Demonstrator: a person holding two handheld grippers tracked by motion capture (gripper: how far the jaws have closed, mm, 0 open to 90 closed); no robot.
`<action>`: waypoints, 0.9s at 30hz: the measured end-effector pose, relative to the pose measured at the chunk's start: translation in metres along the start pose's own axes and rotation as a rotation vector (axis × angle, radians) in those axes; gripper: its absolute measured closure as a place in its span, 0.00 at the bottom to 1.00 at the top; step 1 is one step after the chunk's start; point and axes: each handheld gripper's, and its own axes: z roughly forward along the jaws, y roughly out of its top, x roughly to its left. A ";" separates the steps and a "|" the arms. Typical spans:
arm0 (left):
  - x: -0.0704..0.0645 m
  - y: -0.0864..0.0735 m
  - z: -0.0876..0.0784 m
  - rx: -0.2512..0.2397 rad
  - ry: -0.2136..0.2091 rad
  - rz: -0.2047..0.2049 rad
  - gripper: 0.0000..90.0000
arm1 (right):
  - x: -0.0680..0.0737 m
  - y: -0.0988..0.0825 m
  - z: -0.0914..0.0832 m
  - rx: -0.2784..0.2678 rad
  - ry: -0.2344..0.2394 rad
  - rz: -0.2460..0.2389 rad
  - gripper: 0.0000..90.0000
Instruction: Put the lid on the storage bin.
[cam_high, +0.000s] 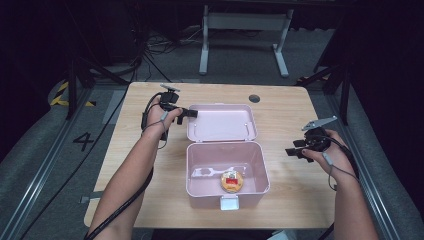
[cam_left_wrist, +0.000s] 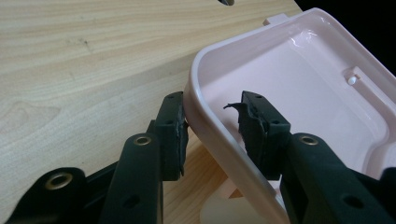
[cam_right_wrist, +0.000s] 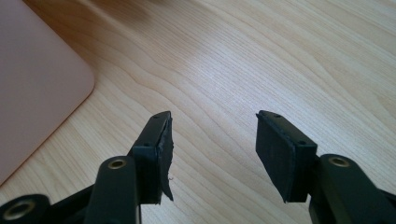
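Jaws of the left gripper (cam_left_wrist: 212, 128) straddle the lid (cam_left_wrist: 299, 93) rim, one pad (cam_left_wrist: 175, 135) touching its outer wall, the other just inside, not pressing. The left hand (cam_high: 162, 116) reaches across to the lid's left corner, forearm slanting up from the bottom edge. The lid lies flat behind the open pink box (cam_high: 227, 175), which holds a round snack (cam_high: 232, 181). The right gripper (cam_right_wrist: 212, 154) stands released above bare table (cam_right_wrist: 280, 56), right of the box, hand (cam_high: 325, 150) low.
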 end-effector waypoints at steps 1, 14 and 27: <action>-0.001 0.001 -0.001 -0.003 0.004 0.009 0.70 | 0.000 0.000 0.000 0.002 0.002 -0.001 0.52; -0.021 0.016 -0.022 -0.085 0.054 0.069 0.75 | 0.000 0.001 -0.001 0.001 0.002 -0.006 0.52; -0.045 0.026 -0.053 -0.170 0.047 0.141 0.80 | 0.000 0.001 -0.002 -0.005 0.005 -0.004 0.53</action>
